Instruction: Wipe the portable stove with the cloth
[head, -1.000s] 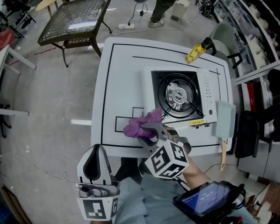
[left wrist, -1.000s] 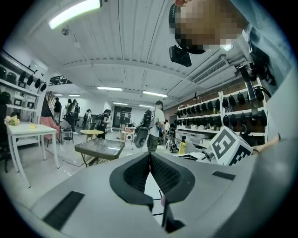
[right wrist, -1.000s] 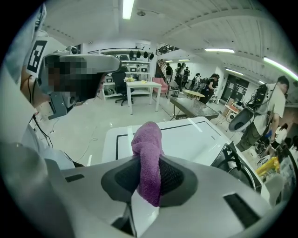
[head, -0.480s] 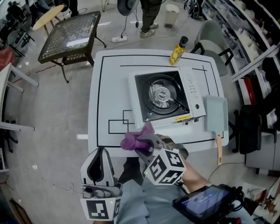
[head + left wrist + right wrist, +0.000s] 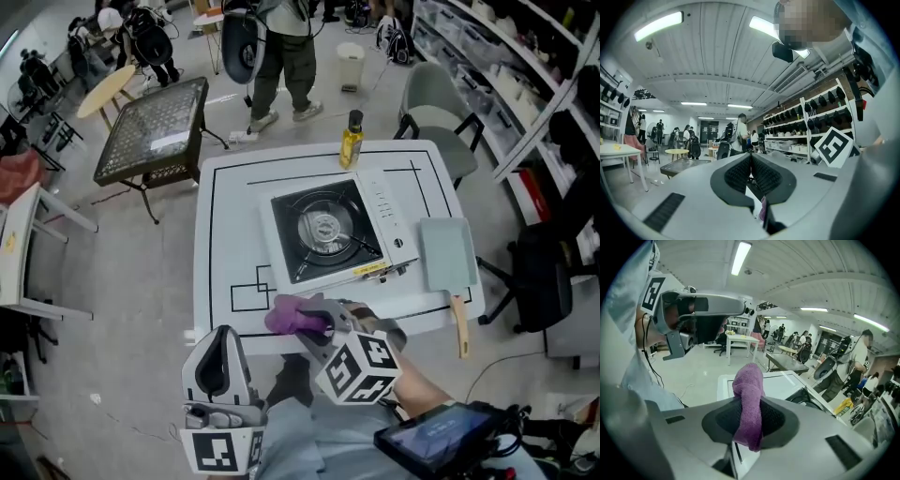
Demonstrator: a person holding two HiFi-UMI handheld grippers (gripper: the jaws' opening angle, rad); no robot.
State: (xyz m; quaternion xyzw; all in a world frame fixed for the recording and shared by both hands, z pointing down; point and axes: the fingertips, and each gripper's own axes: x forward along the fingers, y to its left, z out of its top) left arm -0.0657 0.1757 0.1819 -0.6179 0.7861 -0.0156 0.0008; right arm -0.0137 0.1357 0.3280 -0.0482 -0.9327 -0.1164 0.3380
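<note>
The portable stove (image 5: 323, 230) stands in the middle of the white table (image 5: 220, 234), black burner at its left and control strip at its right. My right gripper (image 5: 314, 316) is shut on the purple cloth (image 5: 289, 315) and hangs over the table's front edge, short of the stove's front left corner. In the right gripper view the cloth (image 5: 749, 394) bulges up between the jaws of my right gripper (image 5: 749, 416), with the stove (image 5: 811, 401) beyond. My left gripper (image 5: 218, 342) is below the table's front edge, off to the left. Its jaws (image 5: 751, 174) are shut with nothing between them.
A yellow oil bottle (image 5: 351, 139) stands at the table's far edge. A pale green board with a wooden handle (image 5: 447, 255) lies right of the stove. A mesh-top table (image 5: 155, 131), a chair (image 5: 433, 103) and a standing person (image 5: 281, 56) are behind.
Both grippers have risen and drawn back from the stove. The cloth has gone from beside the stove's front left corner to the table's front edge. The table looks smaller and further.
</note>
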